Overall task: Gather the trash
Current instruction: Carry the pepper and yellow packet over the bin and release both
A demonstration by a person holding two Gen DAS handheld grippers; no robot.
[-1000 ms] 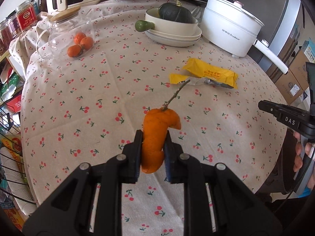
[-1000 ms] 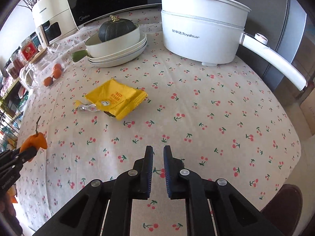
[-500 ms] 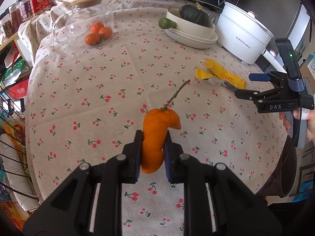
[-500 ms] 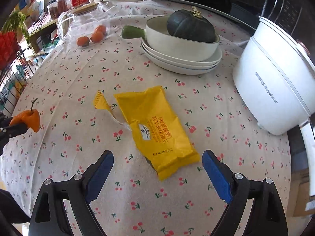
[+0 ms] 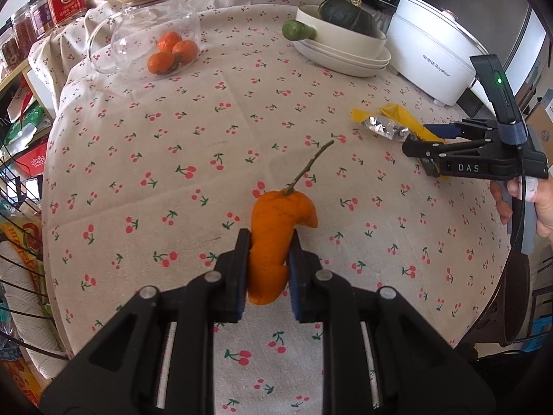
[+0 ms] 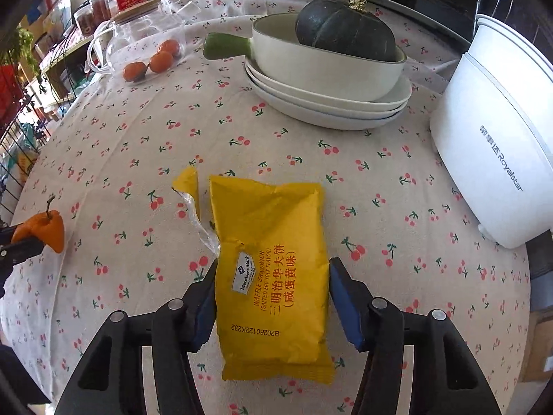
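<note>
An orange peel with a thin stem is clamped between the pads of the left gripper and is held above the cherry-print tablecloth. A torn yellow snack wrapper lies flat on the cloth near a white cooking pot, and it is straddled by the right gripper. The right jaws are closing, the left pad against the wrapper's edge and the right pad just short of it.

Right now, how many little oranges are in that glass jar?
3 show in the glass jar lying on its side: one in front, two behind it. Another could be hidden behind these.
</note>
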